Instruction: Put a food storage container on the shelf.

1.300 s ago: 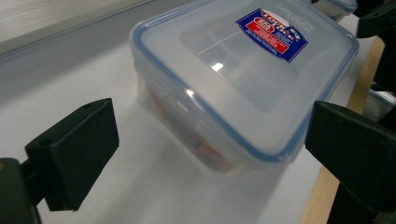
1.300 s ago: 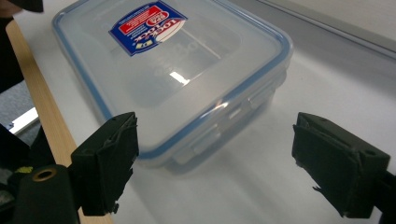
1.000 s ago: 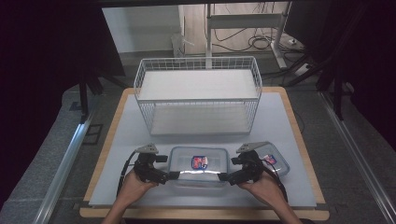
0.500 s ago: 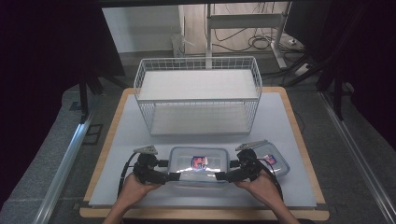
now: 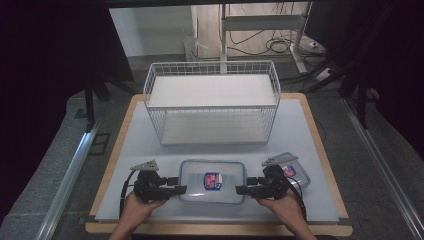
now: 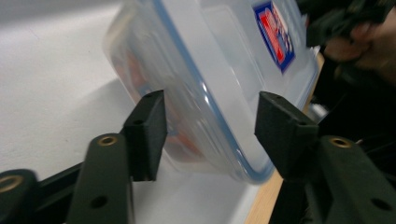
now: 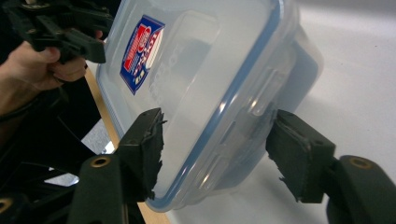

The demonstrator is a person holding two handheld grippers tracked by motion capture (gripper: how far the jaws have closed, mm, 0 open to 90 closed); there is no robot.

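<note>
The clear lidded box [image 5: 212, 181] sits at the near edge of the worktop [image 5: 310, 130], in front of the wire basket [image 5: 212, 102]. The left tongs [image 5: 176, 190] and right tongs [image 5: 245, 190] are spread, straddling its short ends without pinching. Both should squeeze the rim evenly, then lift level.

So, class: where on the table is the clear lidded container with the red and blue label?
In the high view, the clear lidded container sits at the table's near edge, centred between the left gripper and right gripper, in front of the white wire basket.
</note>
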